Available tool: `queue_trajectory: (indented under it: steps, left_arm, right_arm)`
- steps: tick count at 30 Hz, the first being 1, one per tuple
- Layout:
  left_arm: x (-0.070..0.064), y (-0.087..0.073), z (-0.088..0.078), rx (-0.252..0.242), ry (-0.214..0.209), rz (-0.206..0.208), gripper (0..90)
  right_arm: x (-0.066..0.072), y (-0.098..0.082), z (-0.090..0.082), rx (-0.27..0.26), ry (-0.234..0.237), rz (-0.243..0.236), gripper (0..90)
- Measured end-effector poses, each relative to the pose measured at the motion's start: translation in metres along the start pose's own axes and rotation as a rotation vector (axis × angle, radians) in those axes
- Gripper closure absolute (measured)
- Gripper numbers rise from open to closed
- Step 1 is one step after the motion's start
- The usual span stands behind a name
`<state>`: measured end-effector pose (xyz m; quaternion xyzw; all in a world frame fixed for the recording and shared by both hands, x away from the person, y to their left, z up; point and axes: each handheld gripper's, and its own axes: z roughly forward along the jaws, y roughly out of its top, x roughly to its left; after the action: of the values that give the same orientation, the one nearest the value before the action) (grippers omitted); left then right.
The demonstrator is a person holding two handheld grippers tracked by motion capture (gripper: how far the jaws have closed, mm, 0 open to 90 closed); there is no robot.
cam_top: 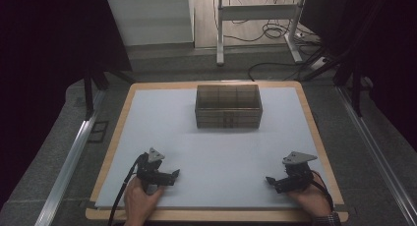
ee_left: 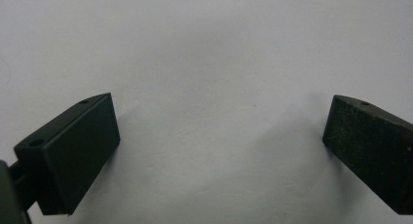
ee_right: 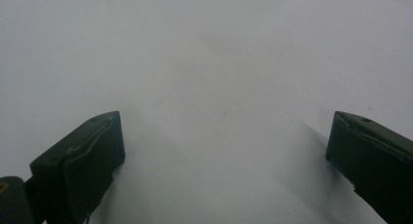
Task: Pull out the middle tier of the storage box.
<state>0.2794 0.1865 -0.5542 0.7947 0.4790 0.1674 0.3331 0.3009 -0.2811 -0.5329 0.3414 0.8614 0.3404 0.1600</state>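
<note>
Left gripper and right gripper both gape wide, apparently empty, above the white mat.

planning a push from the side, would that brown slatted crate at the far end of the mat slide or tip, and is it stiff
The crate looks wider than tall with a flat base, so it would probably slide on the smooth white mat rather than tip. Its slatted walls and inner dividers suggest a stiff, fairly light box. The thin slats might be fragile under a hard squeeze.

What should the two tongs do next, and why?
Probably move forward toward the wooden box. Both the left tongs and right tongs are open, hold nothing, and sit near the front of the white mat, far from it.
</note>
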Motion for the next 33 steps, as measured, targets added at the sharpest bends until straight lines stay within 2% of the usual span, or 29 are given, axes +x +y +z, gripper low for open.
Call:
queue_trajectory:
  steps: [9, 16, 23, 33]
  left_arm:
    - [0.0, 0.0, 0.0, 0.005, 0.0, 0.006, 0.0]
    - [0.0, 0.0, 0.0, 0.005, 0.0, 0.005, 0.0]
    - [0.0, 0.0, 0.0, 0.005, 0.0, 0.005, 0.0]
    - [0.0, 0.0, 0.0, 0.005, 0.0, 0.006, 0.0]
  right_arm:
    - [0.0, 0.001, -0.001, 0.004, -0.002, 0.006, 1.2]
    - [0.0, 0.003, -0.003, 0.016, -0.009, 0.008, 5.7]
    - [0.002, 0.008, -0.005, 0.019, -0.029, -0.024, 8.6]
    - [0.004, 0.02, -0.007, 0.03, -0.02, -0.067, 15.5]
